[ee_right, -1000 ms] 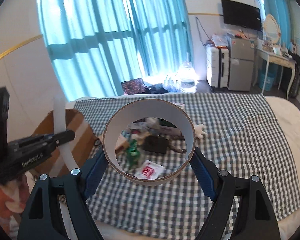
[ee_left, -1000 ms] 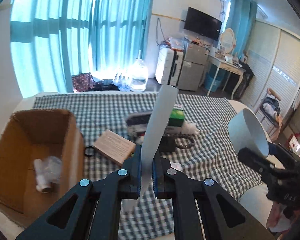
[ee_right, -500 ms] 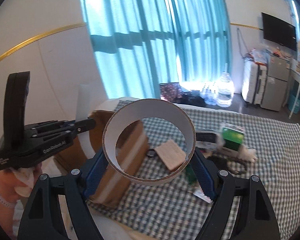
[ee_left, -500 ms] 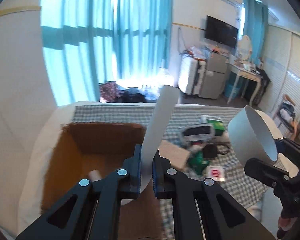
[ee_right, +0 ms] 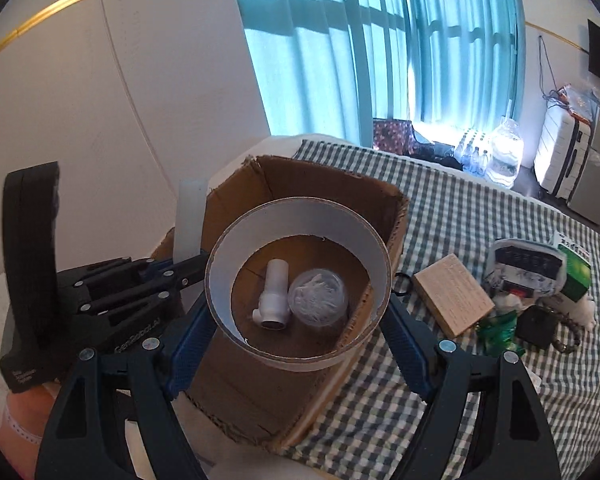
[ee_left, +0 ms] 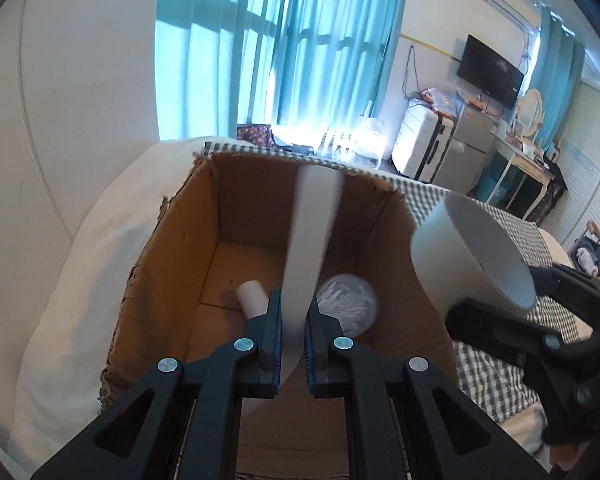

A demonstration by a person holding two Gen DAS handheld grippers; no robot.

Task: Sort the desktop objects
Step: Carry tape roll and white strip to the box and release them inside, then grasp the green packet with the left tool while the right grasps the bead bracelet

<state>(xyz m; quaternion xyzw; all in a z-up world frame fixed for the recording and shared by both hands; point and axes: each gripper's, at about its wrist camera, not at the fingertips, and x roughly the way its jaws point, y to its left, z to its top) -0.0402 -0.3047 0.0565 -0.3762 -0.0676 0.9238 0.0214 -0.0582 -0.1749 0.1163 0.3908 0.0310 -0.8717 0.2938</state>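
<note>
faintly, "genrobot.ai" on left claw, white strip clamped

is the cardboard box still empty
No: in the right wrist view a white pipe fitting and a round clear tub already lie side by side on the floor of the cardboard box.

Daylight glows through tall teal curtains covering the window. A pale wall stands to the left. Beyond the bed's checked cover, a white suitcase, a small grey fridge and a wall-mounted television line the far side.
</note>
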